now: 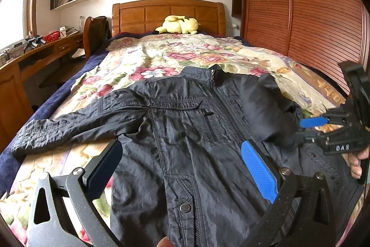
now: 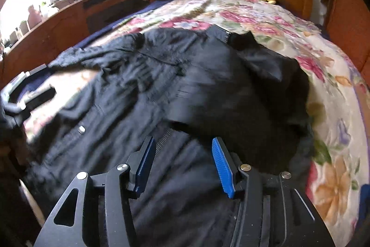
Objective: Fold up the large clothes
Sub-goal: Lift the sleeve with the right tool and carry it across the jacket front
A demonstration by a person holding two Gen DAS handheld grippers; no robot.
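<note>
A dark zip-up jacket [image 1: 185, 122] lies face up on the bed, collar toward the headboard. Its left-hand sleeve [image 1: 60, 126] stretches out flat over the floral cover. The other sleeve [image 1: 266, 108] is folded in over the chest and looks blurred. My left gripper [image 1: 185, 168] hovers over the jacket's lower front, open wide, with nothing pinched. At the right edge of the left wrist view my right gripper [image 1: 299, 130] sits beside the folded sleeve's cuff. In the right wrist view the right gripper [image 2: 183, 164] is open above the jacket [image 2: 161, 96], its blue pads apart and bare.
The floral bedspread [image 1: 175, 54] covers the bed. A yellow plush toy [image 1: 179, 24] rests by the wooden headboard [image 1: 168, 12]. A slatted wardrobe [image 1: 312, 4] lines the right side. A desk [image 1: 34, 54] and chair [image 1: 94, 36] stand on the left. A person's fingers [image 1: 356, 166] hold the right gripper.
</note>
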